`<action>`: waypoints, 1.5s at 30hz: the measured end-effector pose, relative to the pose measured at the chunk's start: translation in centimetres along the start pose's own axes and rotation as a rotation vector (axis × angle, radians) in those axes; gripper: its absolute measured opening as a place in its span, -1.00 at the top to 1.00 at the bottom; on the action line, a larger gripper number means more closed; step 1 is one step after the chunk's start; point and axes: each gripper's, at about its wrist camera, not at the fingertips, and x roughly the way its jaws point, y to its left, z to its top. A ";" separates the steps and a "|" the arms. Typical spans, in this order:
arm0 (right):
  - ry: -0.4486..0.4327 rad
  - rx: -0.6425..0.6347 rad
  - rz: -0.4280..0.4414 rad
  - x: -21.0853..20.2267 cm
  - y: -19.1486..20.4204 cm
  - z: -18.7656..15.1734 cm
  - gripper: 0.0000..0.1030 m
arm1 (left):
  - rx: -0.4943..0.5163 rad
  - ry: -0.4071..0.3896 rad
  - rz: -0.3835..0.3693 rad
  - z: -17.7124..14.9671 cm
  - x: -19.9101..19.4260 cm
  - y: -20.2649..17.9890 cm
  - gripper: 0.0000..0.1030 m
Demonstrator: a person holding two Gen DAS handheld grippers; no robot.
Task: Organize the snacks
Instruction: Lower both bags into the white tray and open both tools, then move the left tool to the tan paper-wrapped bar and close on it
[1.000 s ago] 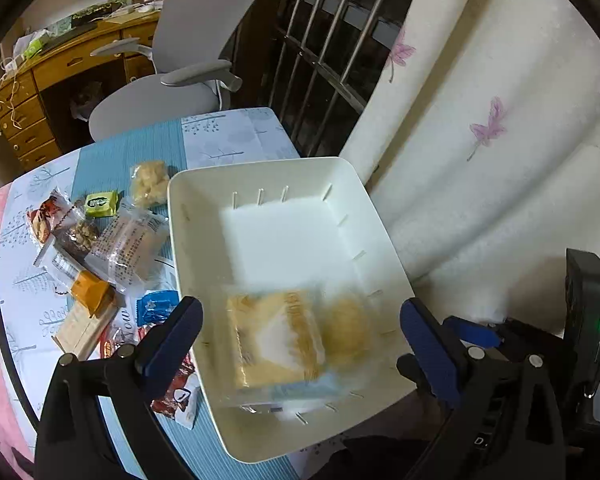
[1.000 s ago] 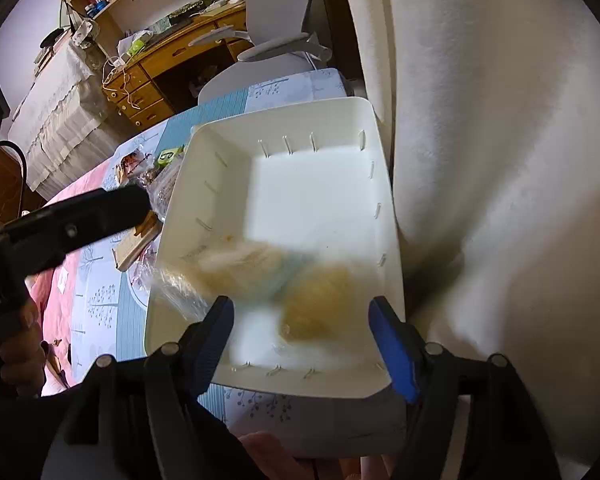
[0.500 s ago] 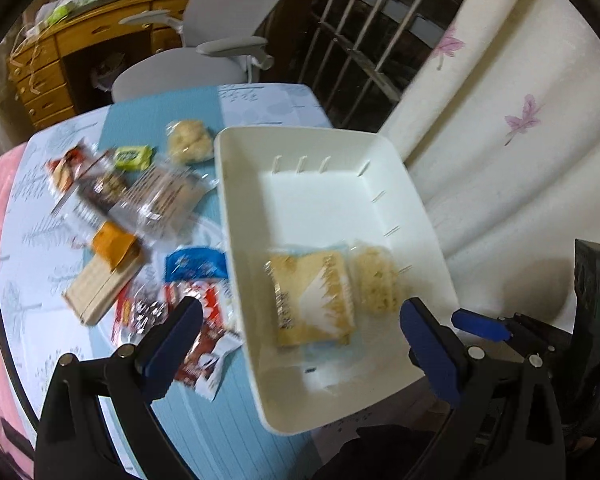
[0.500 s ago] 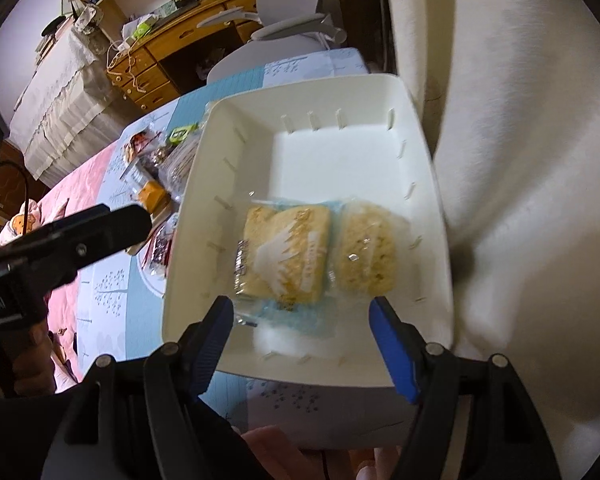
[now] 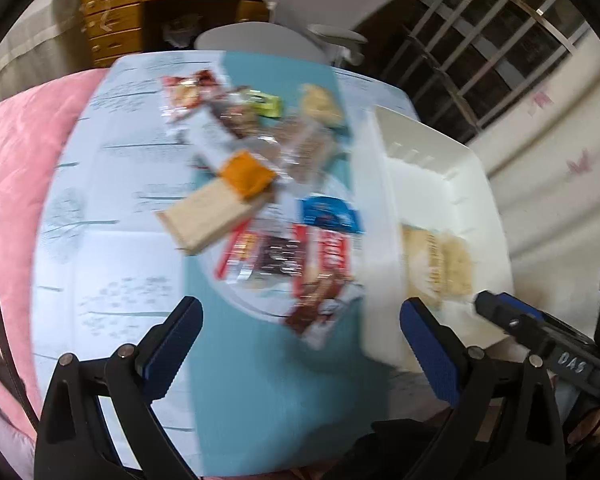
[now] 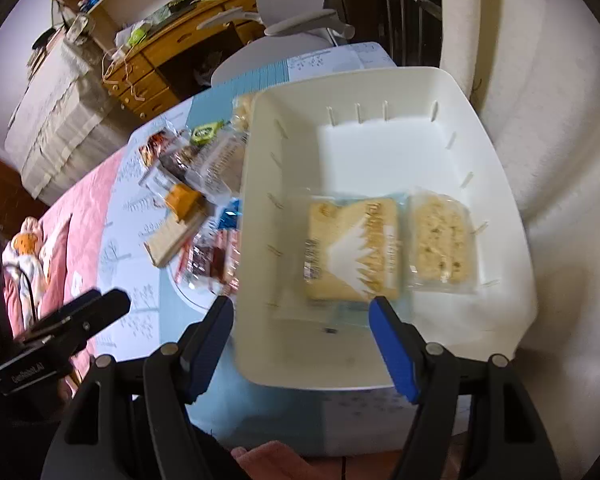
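A white plastic bin [image 6: 496, 332] stands on the table's right side; it also shows in the left wrist view [image 5: 380, 264]. A yellow cake packet [image 6: 352, 252] and a pale rice-crisp packet [image 6: 440, 240] lie flat inside it. A pile of loose snacks [image 5: 260, 200] lies left of the bin: an orange packet [image 5: 246, 172], a tan wafer bar [image 5: 208, 216], a blue packet [image 5: 328, 210] and a red packet [image 5: 324, 272]. My left gripper [image 5: 300, 340] is open and empty above the table, near the pile. My right gripper [image 6: 304, 340] is open and empty over the bin's near rim.
The table carries a blue-and-white cloth [image 5: 120, 240]. A pink cushion [image 5: 16, 168] lies at its left. A grey office chair [image 6: 296, 36] and a wooden desk [image 6: 168, 56] stand beyond the table. A white curtain [image 6: 548, 100] hangs to the right of the bin.
The two packets dropped into the bin and came to rest. My left gripper swung left from over the bin to the snack pile. My right gripper drew back slightly.
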 end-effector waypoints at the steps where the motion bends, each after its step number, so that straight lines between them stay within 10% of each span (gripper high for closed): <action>1: -0.011 0.013 0.001 0.0 0.7 0.0 -0.37 | -0.007 -0.006 0.002 0.1 -0.4 1.3 -0.91; 19: -0.166 0.285 -0.061 0.8 10.1 -4.1 -0.37 | 0.217 0.086 -0.012 2.7 -1.3 11.4 -0.91; 45: -0.158 0.408 -0.283 8.8 11.6 -9.1 -0.36 | 0.511 0.148 -0.022 5.0 8.6 9.5 -0.92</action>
